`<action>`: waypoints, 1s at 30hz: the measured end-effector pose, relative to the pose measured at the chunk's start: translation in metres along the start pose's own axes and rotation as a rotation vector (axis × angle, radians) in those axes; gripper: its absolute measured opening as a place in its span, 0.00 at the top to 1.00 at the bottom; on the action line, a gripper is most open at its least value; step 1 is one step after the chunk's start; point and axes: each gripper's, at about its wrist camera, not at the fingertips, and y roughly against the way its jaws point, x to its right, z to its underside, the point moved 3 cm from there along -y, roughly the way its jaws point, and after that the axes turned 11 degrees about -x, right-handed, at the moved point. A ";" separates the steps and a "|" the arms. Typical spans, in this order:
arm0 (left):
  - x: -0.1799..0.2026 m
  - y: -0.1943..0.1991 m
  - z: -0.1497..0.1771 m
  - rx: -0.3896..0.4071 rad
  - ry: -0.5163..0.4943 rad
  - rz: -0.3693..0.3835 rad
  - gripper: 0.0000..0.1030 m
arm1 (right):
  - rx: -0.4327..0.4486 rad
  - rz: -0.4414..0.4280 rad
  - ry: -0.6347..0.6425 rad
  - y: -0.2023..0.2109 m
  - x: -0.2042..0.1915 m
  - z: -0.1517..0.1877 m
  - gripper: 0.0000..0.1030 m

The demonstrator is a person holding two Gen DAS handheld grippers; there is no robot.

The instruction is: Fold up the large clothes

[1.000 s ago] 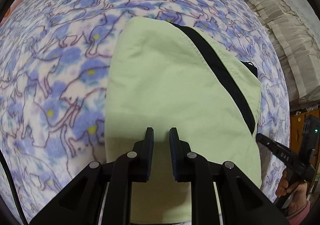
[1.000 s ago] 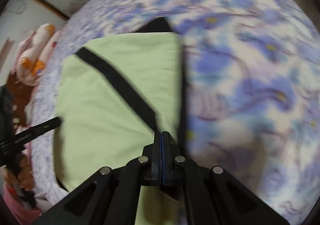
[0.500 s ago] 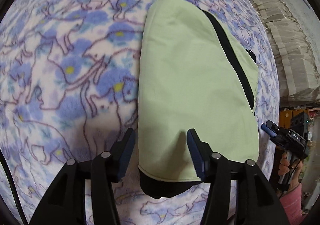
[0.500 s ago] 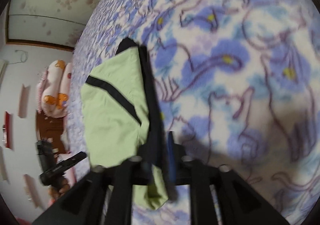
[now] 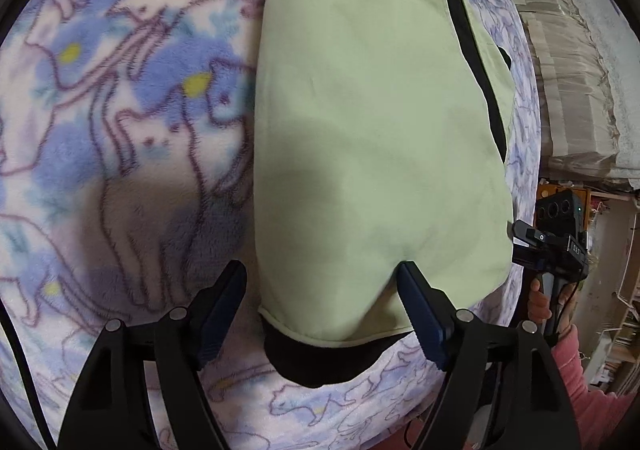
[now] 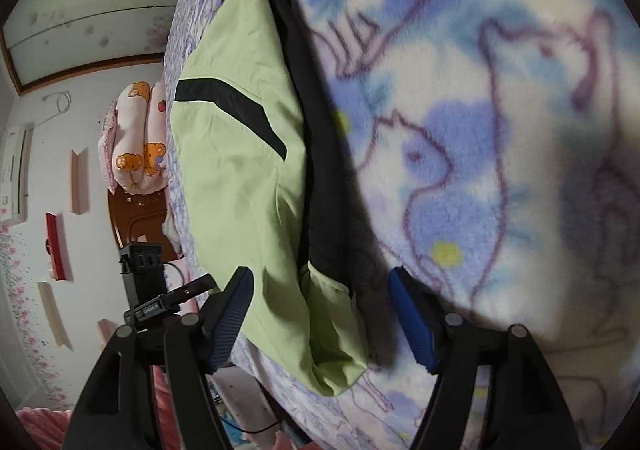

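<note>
Your left gripper [image 5: 322, 284] has its jaws spread wide and holds nothing, and your right gripper [image 6: 320, 290] is just as wide apart and empty. Just ahead of both, the folded green garment [image 5: 376, 138] with black trim lies flat on the cat-print blanket [image 5: 120, 98].

Spread right claw [image 6: 320, 314] over green garment [image 6: 240, 178]

Jacket [image 5: 376, 138]: smooth matt green woven cloth, black trim. Blanket [image 5: 132, 154]: fuzzy fleece, cat print. Left tongs [image 5: 322, 290]: matt black plastic, ribbed blue pads [image 5: 420, 314], metal rivets.
</note>
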 end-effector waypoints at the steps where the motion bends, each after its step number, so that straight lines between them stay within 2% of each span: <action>1: 0.001 -0.002 -0.002 -0.003 -0.006 0.005 0.25 | -0.010 -0.010 -0.001 -0.001 0.000 0.000 0.31; 5: 0.009 -0.011 -0.012 -0.020 -0.038 0.029 0.24 | -0.071 -0.055 0.004 -0.015 -0.002 -0.004 0.30; 8: 0.018 -0.017 -0.021 -0.032 -0.058 0.036 0.24 | -0.104 -0.043 0.013 -0.023 -0.002 -0.009 0.29; 13: 0.024 -0.025 -0.035 -0.044 -0.080 0.040 0.19 | -0.154 -0.083 0.016 -0.034 -0.006 -0.015 0.29; 18: 0.021 -0.028 -0.043 -0.046 -0.071 0.064 0.17 | -0.184 -0.129 -0.006 -0.043 -0.007 -0.022 0.29; 25: 0.012 -0.026 -0.050 -0.024 -0.018 0.082 0.15 | -0.198 -0.131 0.032 -0.055 -0.021 -0.023 0.29; 27: 0.012 -0.024 -0.050 -0.018 0.004 0.057 0.18 | -0.194 -0.109 0.048 -0.057 -0.024 -0.023 0.36; 29: 0.018 -0.020 -0.048 -0.002 0.019 0.022 0.21 | -0.186 -0.071 0.053 -0.057 -0.025 -0.023 0.61; 30: 0.021 -0.019 -0.048 0.009 0.022 0.006 0.24 | -0.179 -0.073 0.050 -0.056 -0.025 -0.022 0.63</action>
